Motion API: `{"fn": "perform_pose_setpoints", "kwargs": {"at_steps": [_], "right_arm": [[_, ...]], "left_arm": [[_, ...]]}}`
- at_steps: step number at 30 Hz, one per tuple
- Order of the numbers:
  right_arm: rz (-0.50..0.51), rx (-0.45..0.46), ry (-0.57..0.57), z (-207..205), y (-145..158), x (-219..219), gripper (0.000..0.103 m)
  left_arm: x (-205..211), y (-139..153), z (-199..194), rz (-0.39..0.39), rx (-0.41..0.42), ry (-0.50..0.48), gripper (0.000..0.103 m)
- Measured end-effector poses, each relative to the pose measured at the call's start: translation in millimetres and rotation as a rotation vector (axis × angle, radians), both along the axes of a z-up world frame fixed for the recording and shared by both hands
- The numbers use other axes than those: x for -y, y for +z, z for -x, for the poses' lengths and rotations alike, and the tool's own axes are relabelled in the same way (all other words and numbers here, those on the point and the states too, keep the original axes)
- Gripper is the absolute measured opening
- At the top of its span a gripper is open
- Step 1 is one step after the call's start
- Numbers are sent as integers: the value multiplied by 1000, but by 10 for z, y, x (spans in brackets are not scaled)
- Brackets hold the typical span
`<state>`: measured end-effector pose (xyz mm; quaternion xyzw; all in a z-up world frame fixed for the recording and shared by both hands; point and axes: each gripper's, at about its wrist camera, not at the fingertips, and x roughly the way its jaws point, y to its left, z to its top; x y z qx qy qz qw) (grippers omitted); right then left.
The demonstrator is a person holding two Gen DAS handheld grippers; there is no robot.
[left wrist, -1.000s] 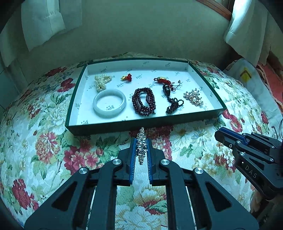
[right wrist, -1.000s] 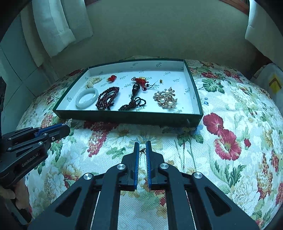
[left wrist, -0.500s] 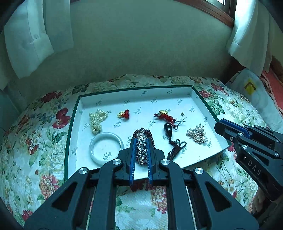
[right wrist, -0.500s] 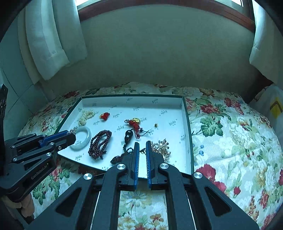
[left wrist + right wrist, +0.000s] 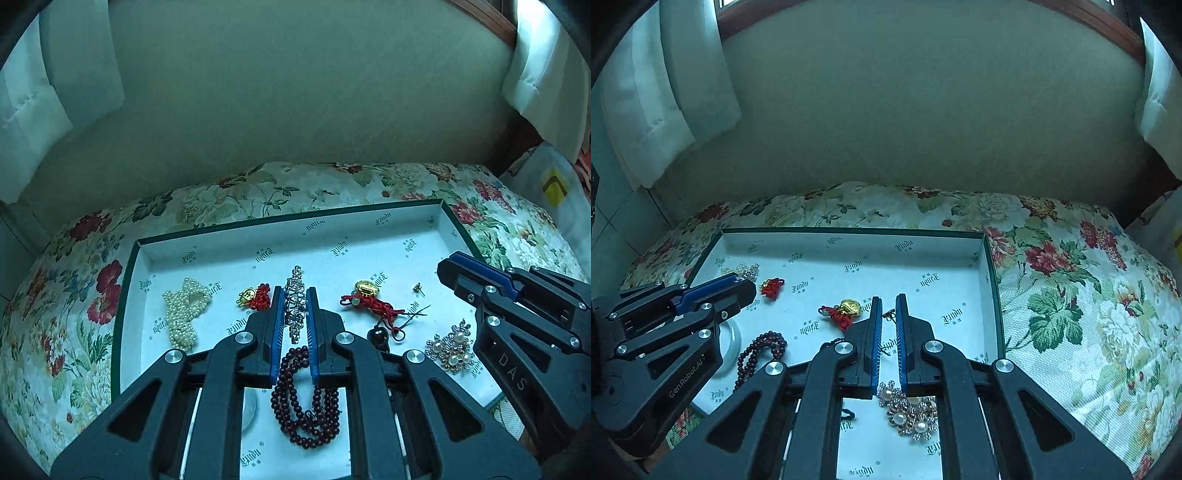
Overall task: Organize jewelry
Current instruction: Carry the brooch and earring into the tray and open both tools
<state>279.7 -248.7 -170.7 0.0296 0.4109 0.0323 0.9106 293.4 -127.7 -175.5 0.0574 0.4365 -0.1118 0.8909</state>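
My left gripper [image 5: 294, 295] is shut on a silver rhinestone piece [image 5: 295, 306] and holds it over the middle of the green-rimmed white tray [image 5: 321, 229]. In the tray lie a pearl strand [image 5: 183, 314], a small red-and-gold charm [image 5: 255, 296], a red knot with a gold charm [image 5: 369, 299], dark red beads [image 5: 306, 406], a pearl brooch [image 5: 452, 349] and a tiny stud [image 5: 418, 288]. My right gripper [image 5: 888, 306] is over the tray's right part, jaws nearly shut with a tiny earring [image 5: 888, 315] between them. A jade bangle [image 5: 731, 343] shows behind the left gripper.
The tray sits on a floral cushion [image 5: 1071, 314] against a plain wall. White curtains [image 5: 55, 92] hang at both sides. A white bag with a yellow mark [image 5: 554, 188] lies at the right edge.
Both grippers have risen from the cushion in front of the tray and moved forward over the tray, each carrying its piece.
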Motion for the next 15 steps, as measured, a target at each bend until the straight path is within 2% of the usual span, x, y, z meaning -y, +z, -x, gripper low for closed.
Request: {"fn": "perform_pose_setpoints", "kwargs": {"at_steps": [6, 15], "right_arm": [[4, -46, 6, -194, -162, -13, 7], [19, -55, 0, -279, -243, -49, 7]], "left_arm": [[74, -197, -192, -27, -38, 3, 11], [62, -345, -267, -36, -70, 19, 11]]}}
